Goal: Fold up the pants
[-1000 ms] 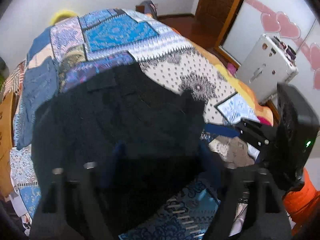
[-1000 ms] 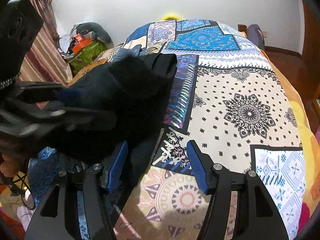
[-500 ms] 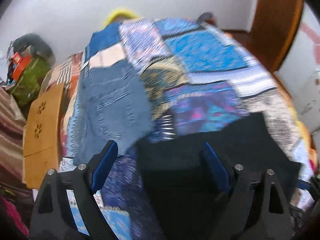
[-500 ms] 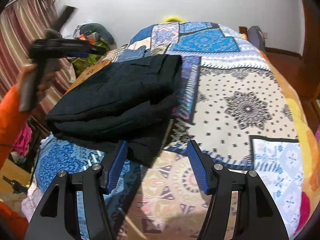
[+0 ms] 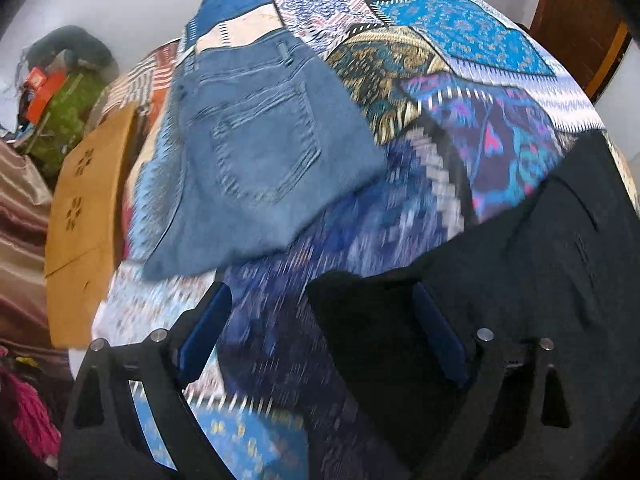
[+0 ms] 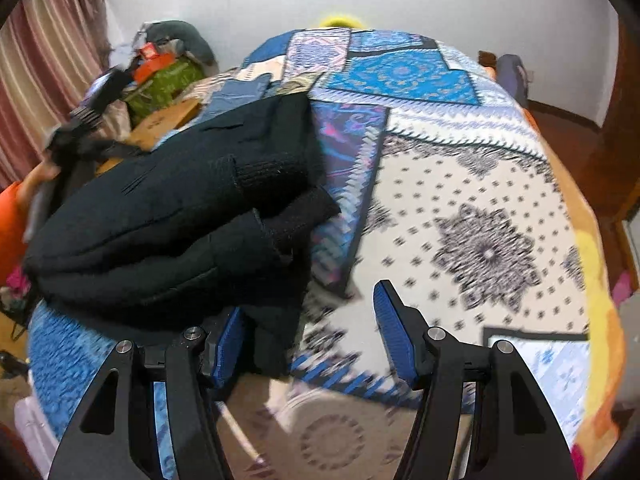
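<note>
Black pants (image 6: pixel 172 220) lie folded, bundle running away up-left of right gripper (image 6: pixel 308 340), half open, holding nothing. Left gripper (image 5: pixel 320 332), jaws opening and empty, hovers at their corner.

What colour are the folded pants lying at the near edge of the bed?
Black; the folded black pants show best in the right wrist view, on the patchwork bedspread.

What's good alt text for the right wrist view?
Folded black pants lie on a patchwork bedspread, and the right gripper hangs open at their near edge, holding nothing. Its left finger sits beside the dark fabric. Blue jeans lie farther back, near cluttered bags by the wall.
</note>
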Motion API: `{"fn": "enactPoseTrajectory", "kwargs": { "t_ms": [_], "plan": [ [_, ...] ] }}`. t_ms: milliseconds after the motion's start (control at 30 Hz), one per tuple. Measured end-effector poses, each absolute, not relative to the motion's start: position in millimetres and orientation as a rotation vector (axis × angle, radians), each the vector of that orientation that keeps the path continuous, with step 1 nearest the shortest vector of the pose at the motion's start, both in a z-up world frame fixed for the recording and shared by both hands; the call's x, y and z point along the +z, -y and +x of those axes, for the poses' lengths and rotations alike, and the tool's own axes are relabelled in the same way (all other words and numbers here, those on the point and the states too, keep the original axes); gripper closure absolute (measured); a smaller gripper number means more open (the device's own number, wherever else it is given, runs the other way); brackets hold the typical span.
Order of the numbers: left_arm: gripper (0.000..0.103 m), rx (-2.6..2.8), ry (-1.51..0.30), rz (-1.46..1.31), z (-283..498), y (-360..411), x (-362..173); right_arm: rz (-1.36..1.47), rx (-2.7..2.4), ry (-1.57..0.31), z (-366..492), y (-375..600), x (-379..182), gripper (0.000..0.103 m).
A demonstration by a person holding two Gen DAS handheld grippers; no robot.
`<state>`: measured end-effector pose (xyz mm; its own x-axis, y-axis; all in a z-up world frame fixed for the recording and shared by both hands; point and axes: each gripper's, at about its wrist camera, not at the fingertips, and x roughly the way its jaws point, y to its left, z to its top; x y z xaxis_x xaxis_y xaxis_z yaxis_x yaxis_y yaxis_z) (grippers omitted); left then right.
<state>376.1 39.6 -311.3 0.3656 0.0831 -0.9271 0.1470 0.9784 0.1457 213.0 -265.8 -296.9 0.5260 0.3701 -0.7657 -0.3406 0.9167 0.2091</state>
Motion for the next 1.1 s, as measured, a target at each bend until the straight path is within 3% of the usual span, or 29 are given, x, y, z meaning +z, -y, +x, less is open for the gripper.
{"fn": "enactPoseTrajectory", "kwargs": {
  "t_ms": [300, 500, 700, 900, 967, 1000, 1067, 1100],
  "plan": [
    [0.01, -0.073, -1.227, 0.001, 277, -66, -295, 0.068, 0.366, -0.83, 191, 292, -258, 0.046],
    [0.01, -0.108, -1.127, 0.103, 218, -35, -281, 0.056, 0.384, -0.776, 172, 281, -236, 0.046],
    [0.012, -0.115, -0.975, 0.277, 201, -17, -240, 0.067, 0.458, -0.742, 161, 262, -223, 0.046],
    [0.012, -0.271, -0.907, 0.217, 209, -5, -196, 0.044, 0.567, -0.71, 162, 233, -215, 0.046],
    [0.027, -0.328, -0.917, 0.19, 217, 4, -195, 0.042, 0.606, -0.714, 166, 223, -217, 0.061],
    [0.032, -0.359, -0.934, 0.183, 223, 11, -200, 0.037, 0.632, -0.724, 169, 217, -220, 0.063],
    [0.059, -0.421, -0.956, 0.192, 231, 27, -213, 0.034, 0.662, -0.745, 172, 209, -226, 0.069],
    [0.064, -0.436, -0.974, 0.201, 233, 31, -221, 0.029, 0.679, -0.767, 178, 204, -233, 0.071]
  ]
}}
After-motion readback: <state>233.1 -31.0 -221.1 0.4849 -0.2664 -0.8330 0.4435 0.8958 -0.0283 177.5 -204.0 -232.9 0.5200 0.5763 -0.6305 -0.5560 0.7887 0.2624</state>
